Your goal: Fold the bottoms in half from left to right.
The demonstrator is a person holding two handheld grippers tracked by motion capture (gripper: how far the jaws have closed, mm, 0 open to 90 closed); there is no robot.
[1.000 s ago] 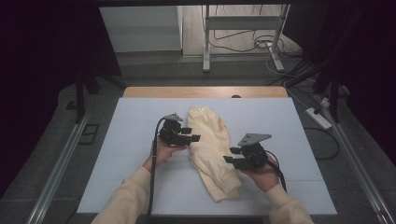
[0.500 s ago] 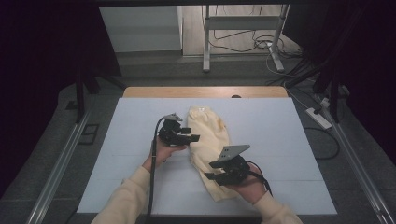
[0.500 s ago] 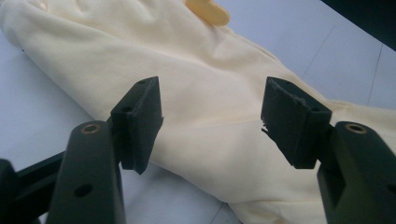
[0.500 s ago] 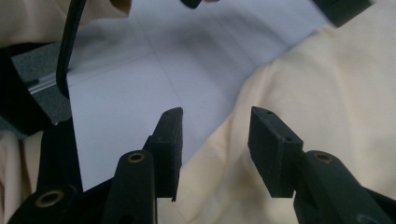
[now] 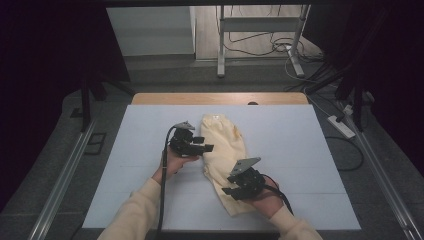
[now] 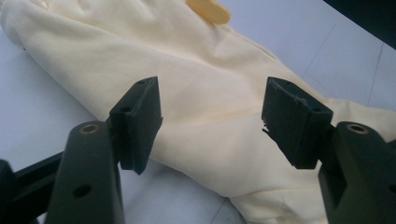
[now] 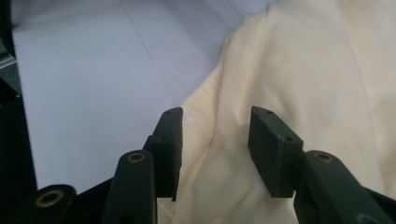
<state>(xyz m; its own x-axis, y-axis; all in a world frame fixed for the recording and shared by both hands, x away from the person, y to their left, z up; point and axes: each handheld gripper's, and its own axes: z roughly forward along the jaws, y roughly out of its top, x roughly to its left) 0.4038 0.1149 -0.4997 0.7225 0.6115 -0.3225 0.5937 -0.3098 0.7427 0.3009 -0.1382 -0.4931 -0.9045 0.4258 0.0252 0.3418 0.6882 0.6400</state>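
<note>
A pale yellow cloth (image 5: 222, 150) lies folded mid-table (image 5: 300, 150). The left gripper (image 5: 205, 148), jaws apart, sits at its left edge; the right gripper (image 5: 231, 192), jaws also apart, covers its near end. Whether either touches the fabric is unclear.

We see the right gripper (image 5: 231, 192) shifted from the bare table (image 5: 310, 150) beside the pale yellow garment (image 5: 225, 150) leftward and toward the near edge; it now sits over the cloth's lower end; the hand behind it lies lower in the high view; its jaws stand apart above the fabric.
</note>
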